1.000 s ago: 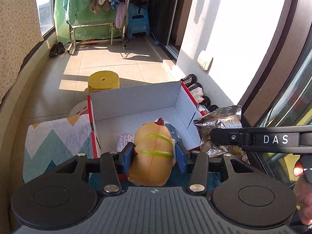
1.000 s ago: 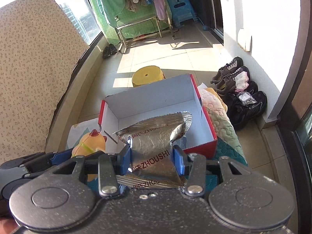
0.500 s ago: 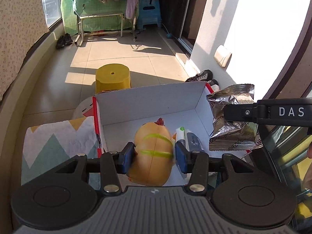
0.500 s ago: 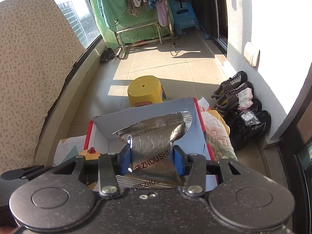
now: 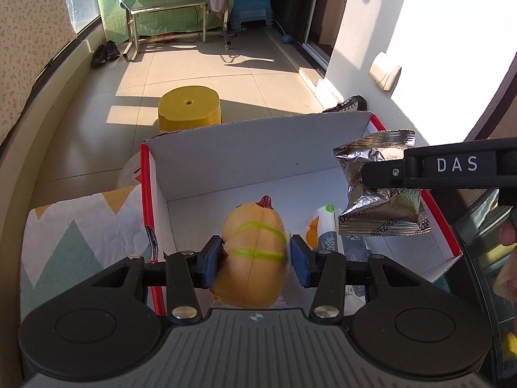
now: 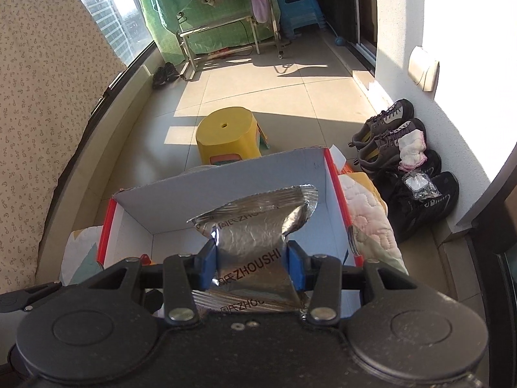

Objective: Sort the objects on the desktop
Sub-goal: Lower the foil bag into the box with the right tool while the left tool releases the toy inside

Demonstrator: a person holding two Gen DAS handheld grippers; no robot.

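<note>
My left gripper (image 5: 255, 258) is shut on a tan hot dog toy (image 5: 250, 255) with green stripes, held over the near end of the open red and white box (image 5: 245, 158). My right gripper (image 6: 253, 266) is shut on a silver foil snack bag (image 6: 255, 229), held above the same box (image 6: 226, 200). In the left wrist view the bag (image 5: 381, 187) hangs over the box's right side, gripped by the right gripper's black finger (image 5: 452, 168). A white tube with a green cap (image 5: 328, 226) lies on the box floor.
The box sits on a zigzag patterned quilt (image 5: 80, 232). A yellow stool (image 5: 190, 106) stands on the tiled floor behind it. Shoes (image 6: 397, 148) line the right wall. A green clothes rack (image 6: 210, 16) stands far back.
Both grippers have risen and moved forward over the box, each keeping its object. The foil bag now hangs over the box's right side, above the rim.
</note>
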